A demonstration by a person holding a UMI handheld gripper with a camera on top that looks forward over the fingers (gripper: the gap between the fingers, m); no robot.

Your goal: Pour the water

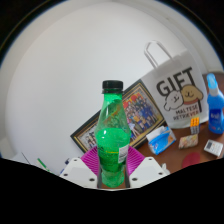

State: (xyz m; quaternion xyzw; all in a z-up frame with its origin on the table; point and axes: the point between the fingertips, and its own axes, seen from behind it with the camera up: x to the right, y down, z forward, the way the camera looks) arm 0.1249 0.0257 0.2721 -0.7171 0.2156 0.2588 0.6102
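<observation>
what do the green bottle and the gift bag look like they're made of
Green bottle: likely clear-tinted plastic, glossy; light shows through it, black screw cap. It stands between the gripper fingers.
Gift bag: apparently matte white paper, with flat creased sides and printed lettering.

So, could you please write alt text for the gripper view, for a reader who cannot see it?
A green plastic bottle with a dark cap stands upright between the fingers of the tool. Behind it a framed picture leans on a white wall, beside a white gift bag and a blue bottle.
</observation>
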